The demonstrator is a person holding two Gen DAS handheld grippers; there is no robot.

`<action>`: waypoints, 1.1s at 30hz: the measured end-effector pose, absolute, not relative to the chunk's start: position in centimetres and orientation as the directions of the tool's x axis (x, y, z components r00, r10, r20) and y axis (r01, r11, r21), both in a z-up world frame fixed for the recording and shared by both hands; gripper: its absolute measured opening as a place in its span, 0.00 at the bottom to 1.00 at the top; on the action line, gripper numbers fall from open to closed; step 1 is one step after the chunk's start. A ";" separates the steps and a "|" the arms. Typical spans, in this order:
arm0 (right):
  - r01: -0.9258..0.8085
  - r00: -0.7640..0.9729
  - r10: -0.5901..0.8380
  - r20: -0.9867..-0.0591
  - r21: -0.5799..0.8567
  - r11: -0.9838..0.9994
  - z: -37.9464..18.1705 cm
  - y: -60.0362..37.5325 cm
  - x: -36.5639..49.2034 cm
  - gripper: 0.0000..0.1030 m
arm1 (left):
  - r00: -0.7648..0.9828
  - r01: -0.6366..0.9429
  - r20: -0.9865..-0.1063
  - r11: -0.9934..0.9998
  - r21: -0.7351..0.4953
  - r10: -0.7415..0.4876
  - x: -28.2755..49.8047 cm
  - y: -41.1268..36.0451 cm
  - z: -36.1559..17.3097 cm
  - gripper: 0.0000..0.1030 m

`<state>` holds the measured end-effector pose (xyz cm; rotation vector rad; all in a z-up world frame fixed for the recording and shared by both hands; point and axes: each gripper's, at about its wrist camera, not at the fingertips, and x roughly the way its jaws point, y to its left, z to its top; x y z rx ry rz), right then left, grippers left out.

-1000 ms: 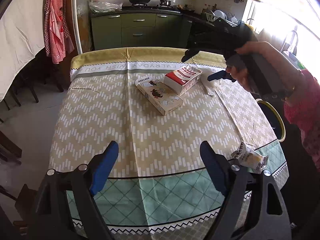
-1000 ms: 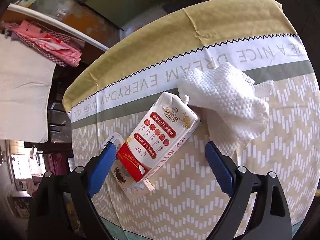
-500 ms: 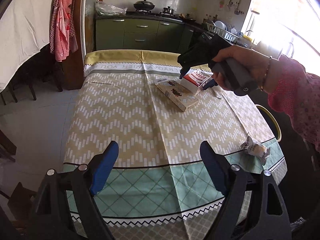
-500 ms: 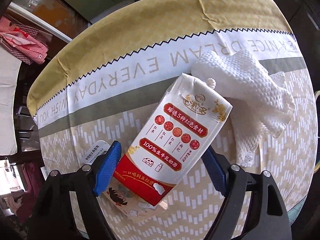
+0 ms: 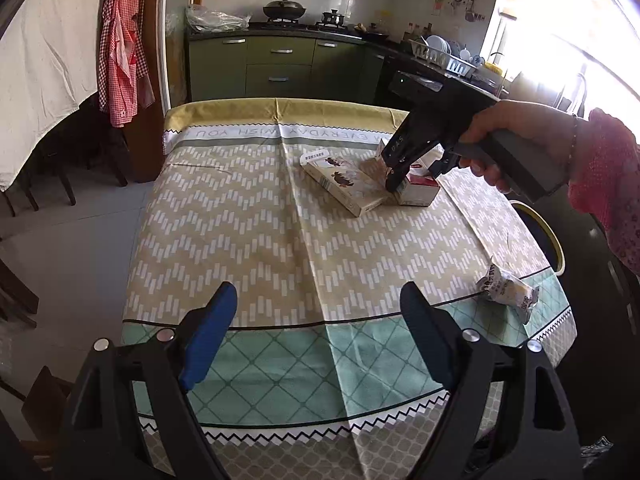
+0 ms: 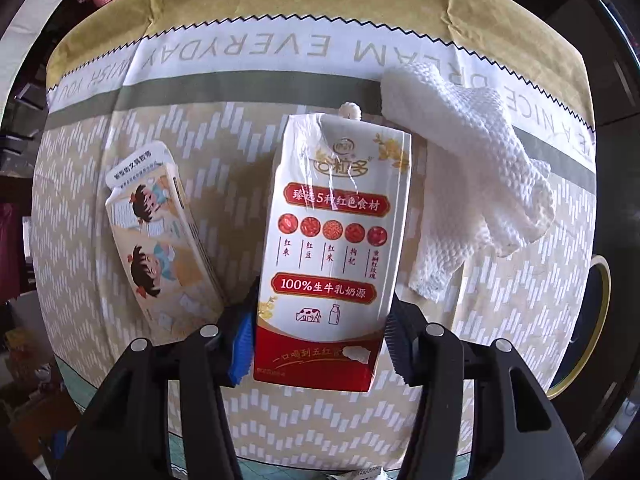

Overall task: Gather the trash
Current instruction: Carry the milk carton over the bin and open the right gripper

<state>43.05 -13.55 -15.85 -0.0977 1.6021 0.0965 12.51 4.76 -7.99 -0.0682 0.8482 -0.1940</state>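
Observation:
A red-and-white milk carton [image 6: 332,248] lies flat on the table, also seen in the left wrist view [image 5: 418,192]. My right gripper [image 6: 320,344] has its two pads against the carton's sides near its red bottom end, closed on it. A cartoon-printed flat box [image 6: 160,248] lies just left of the carton and shows in the left wrist view [image 5: 344,186]. A crumpled white paper towel [image 6: 468,168] lies to the carton's right. A small wrapped packet [image 5: 506,292] sits near the table's right edge. My left gripper [image 5: 316,340] is open and empty above the near edge.
The table [image 5: 248,216] carries a patterned yellow and green cloth. A dark bin with a yellow rim [image 5: 548,236] stands beside the table's right side. Green kitchen cabinets [image 5: 280,64] are behind. Dark chairs [image 5: 44,168] stand to the left.
My right gripper has come down and forward over the milk carton and its jaws have narrowed from wide open onto the carton's sides. My left gripper has pulled back from the table a little.

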 end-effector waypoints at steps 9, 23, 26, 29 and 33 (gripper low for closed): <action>-0.190 0.034 0.183 -0.982 0.174 0.966 -12.4 -19.5 37.3 0.51 | 0.625 0.173 -0.762 0.982 -0.073 -0.167 12.8 1.0 -7.5 0.77; 0.089 0.301 0.076 -0.951 0.107 0.990 -6.9 -47.3 29.3 0.51 | 0.591 0.265 -0.785 0.964 -0.026 -0.184 13.7 -6.2 -7.5 0.77; 0.183 0.298 -0.002 -0.955 0.055 0.982 -9.0 -52.8 28.3 0.51 | 0.587 0.261 -0.789 0.965 -0.026 -0.180 14.1 -6.9 -7.5 0.77; 0.241 0.275 -0.014 -0.961 0.055 0.969 -11.7 -56.8 27.7 0.51 | 0.583 0.244 -0.796 0.970 -0.018 -0.162 14.6 -7.3 -7.5 0.77; 0.291 0.255 -0.033 -0.966 0.044 0.956 -15.7 -59.2 27.9 0.68 | 0.578 0.229 -0.805 0.973 0.003 -0.134 14.9 -7.9 -7.5 0.77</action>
